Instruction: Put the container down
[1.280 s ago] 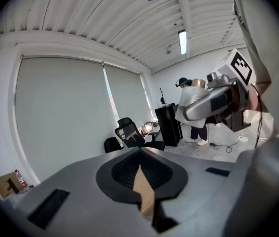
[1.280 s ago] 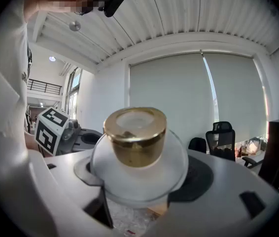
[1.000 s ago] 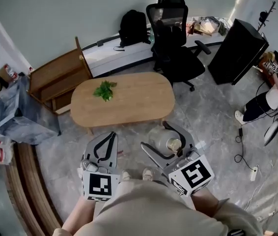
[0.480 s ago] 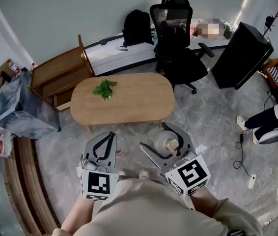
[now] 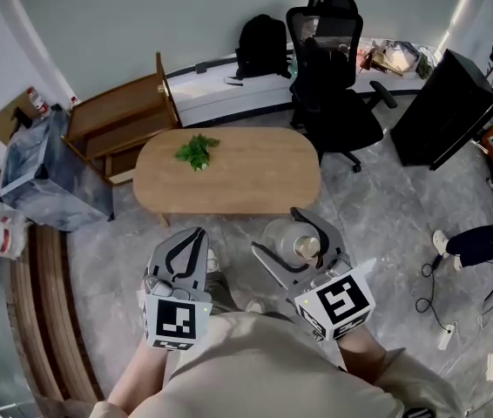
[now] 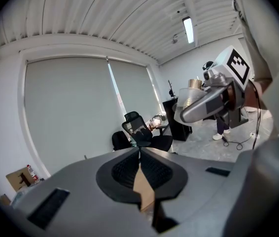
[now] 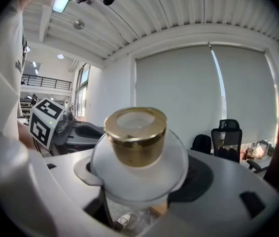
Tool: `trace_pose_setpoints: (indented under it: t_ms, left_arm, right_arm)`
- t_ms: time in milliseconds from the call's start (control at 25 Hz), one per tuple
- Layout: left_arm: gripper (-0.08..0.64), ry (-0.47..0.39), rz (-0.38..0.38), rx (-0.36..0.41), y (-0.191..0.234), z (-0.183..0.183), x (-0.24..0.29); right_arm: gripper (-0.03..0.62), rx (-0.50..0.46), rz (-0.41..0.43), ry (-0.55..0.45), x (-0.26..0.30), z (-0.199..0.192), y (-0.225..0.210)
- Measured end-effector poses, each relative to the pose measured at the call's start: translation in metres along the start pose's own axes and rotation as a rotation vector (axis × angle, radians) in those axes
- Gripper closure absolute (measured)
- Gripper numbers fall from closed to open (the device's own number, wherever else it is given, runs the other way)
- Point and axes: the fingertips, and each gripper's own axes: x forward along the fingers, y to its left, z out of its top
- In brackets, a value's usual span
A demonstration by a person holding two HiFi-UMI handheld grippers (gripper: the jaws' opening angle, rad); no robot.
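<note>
Near the wooden table (image 5: 229, 177), the right gripper (image 5: 275, 232) clamps the gold-capped container (image 7: 135, 154).

The left gripper (image 6: 140, 151) has its two jaws closed together with nothing between them — only a thin tan strip shows through the gap lower down. Beyond the tips a black office chair (image 6: 138, 129) stands before a pale window blind (image 6: 75, 107). At upper right, the right gripper (image 6: 201, 105) holds the container (image 6: 188, 98) — frosted, with a gold lid (image 6: 194, 84).
</note>
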Motion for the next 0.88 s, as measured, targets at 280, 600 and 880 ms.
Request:
trace_pose_setpoints:
  t_ms: [280, 600, 880]
  left_arm:
    - [0.549, -0.048, 0.007, 0.002, 0.02, 0.003, 0.024]
    - [0.549, -0.048, 0.017, -0.02, 0.072, -0.012, 0.064]
    - [0.549, -0.024, -0.001, -0.031, 0.13, -0.028, 0.107]
  right_arm:
    - [0.267, -0.025, -0.052, -0.02, 0.028, 0.006, -0.021]
    - [0.267, 0.05, -0.076, -0.011, 0.084, 0.005, -0.042]
    - [0.267, 0.06, -0.091, 0.046, 0.154, 0.005, -0.063]
